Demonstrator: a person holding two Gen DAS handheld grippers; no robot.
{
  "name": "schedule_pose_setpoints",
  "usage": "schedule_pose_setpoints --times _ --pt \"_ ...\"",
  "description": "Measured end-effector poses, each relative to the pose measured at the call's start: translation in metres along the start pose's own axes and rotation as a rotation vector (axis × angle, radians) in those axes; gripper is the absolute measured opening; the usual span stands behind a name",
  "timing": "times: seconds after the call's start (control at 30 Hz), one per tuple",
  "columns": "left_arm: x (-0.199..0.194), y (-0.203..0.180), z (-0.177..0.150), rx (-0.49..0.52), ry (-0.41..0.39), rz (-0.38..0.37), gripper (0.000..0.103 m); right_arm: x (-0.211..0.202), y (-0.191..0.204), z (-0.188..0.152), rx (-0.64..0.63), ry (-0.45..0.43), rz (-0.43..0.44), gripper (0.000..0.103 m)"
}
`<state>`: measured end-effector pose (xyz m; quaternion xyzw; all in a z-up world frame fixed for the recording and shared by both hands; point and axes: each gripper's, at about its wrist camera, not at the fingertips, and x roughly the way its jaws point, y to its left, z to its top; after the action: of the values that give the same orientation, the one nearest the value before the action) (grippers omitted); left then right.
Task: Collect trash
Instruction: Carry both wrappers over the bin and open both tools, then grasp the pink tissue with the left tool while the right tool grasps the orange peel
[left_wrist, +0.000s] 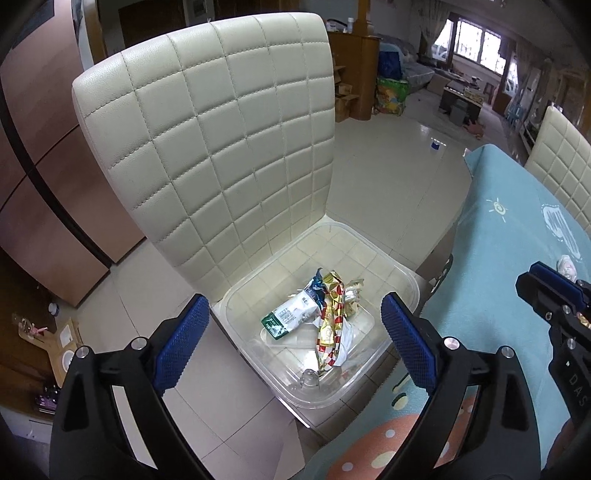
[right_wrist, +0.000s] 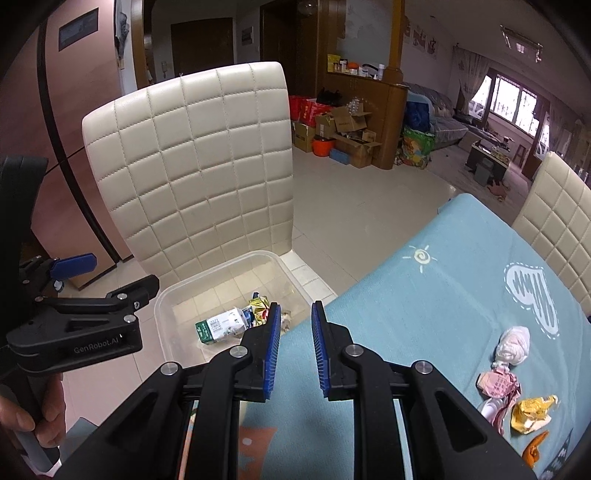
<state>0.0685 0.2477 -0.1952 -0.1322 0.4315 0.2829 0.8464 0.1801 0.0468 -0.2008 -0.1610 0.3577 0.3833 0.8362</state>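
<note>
A clear plastic bin (left_wrist: 402, 280) sits on the seat of a cream quilted chair (left_wrist: 221, 147) and holds a green and white carton (left_wrist: 288, 314) and a red and gold wrapper (left_wrist: 332, 325). My left gripper (left_wrist: 291, 339) hangs open and empty above the bin. My right gripper (right_wrist: 293, 347) is partly open and empty over the table edge beside the bin (right_wrist: 166, 306). Loose trash lies on the blue tablecloth at the right: a white wad (right_wrist: 513, 345), a pink wrapper (right_wrist: 496, 384) and a yellow wrapper (right_wrist: 533, 410).
The table with the blue cloth (right_wrist: 424, 314) runs along the right side. A second cream chair (right_wrist: 557, 225) stands at its far side. A brown cabinet (left_wrist: 44, 192) is at the left. Tiled floor (left_wrist: 388, 173) lies beyond the chair.
</note>
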Motion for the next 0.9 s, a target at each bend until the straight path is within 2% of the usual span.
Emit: schedule_pose_setpoints --times 0.2,0.47,0.5,0.57,0.7,0.77,0.9 --pt "-0.006 -0.01 0.003 0.009 0.006 -0.052 0.094 -0.009 -0.015 -0.013 0.05 0.032 -0.058 0.018" --pt "-0.017 -0.052 -0.004 0.109 0.006 -0.137 0.094 -0.035 -0.058 -0.052 0.215 0.077 -0.173 0.019" --pt "-0.018 -0.059 -0.006 0.124 0.006 -0.15 0.094 -0.039 -0.064 -0.06 0.244 0.084 -0.188 0.022" --pt "-0.022 -0.072 -0.008 0.154 0.005 -0.177 0.094 -0.049 -0.073 -0.072 0.273 0.081 -0.232 0.042" --pt "-0.027 -0.103 -0.017 0.216 0.009 -0.227 0.094 -0.071 -0.09 -0.098 0.323 0.075 -0.304 0.044" --pt "-0.029 -0.118 -0.021 0.246 0.014 -0.249 0.094 -0.08 -0.098 -0.108 0.354 0.073 -0.335 0.055" --pt "-0.032 -0.154 -0.032 0.318 0.025 -0.299 0.094 -0.101 -0.118 -0.13 0.421 0.068 -0.393 0.066"
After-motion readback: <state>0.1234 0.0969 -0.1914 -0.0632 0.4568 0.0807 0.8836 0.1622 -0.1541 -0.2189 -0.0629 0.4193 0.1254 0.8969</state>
